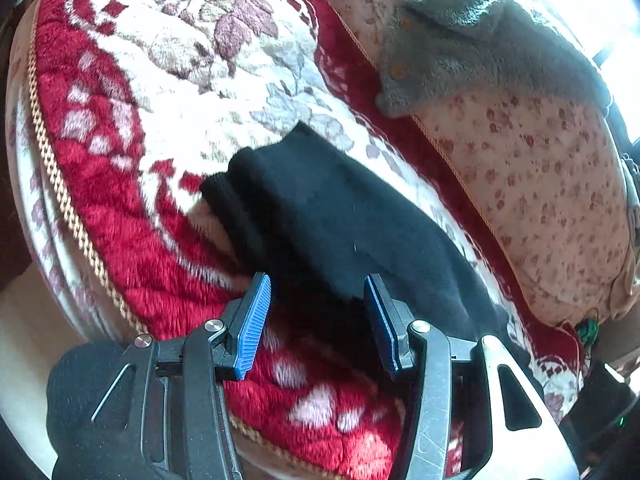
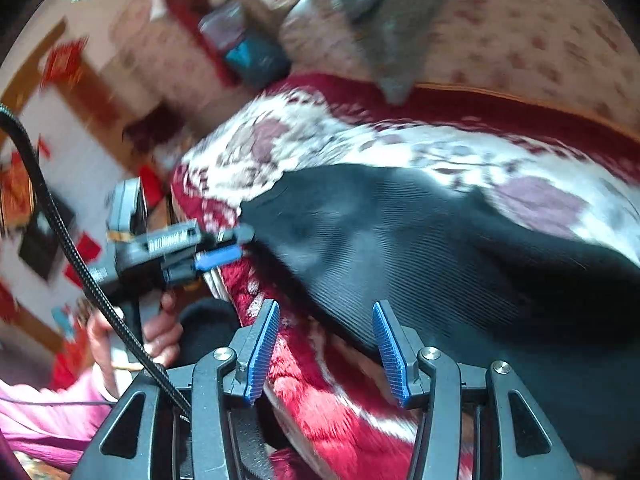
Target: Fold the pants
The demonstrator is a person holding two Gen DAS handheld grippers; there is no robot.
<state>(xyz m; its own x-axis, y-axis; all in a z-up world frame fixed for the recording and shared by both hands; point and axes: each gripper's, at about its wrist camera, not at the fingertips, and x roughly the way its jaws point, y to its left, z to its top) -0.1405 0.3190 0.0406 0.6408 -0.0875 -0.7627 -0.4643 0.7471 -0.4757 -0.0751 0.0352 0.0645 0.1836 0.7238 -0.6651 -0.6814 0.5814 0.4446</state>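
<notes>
Showing only rightward, left claw (image 2: 224, 252) seemingly pinches pants (image 2: 420, 248).

Pants (image 2: 440, 248) cut off at right edge; bg blurred.

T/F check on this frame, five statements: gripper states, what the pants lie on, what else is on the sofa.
1. The left gripper is open, its blue ribbed pads apart. True.
2. The right gripper is clamped on the black ribbed pants. False: its jaws stand open with nothing between them.
3. The pants lie on a red and cream floral plush cushion cover. True.
4. A grey fleece garment with orange buttons hangs over the sofa back. True.
5. The pants are bright blue. False: they are black.
</notes>
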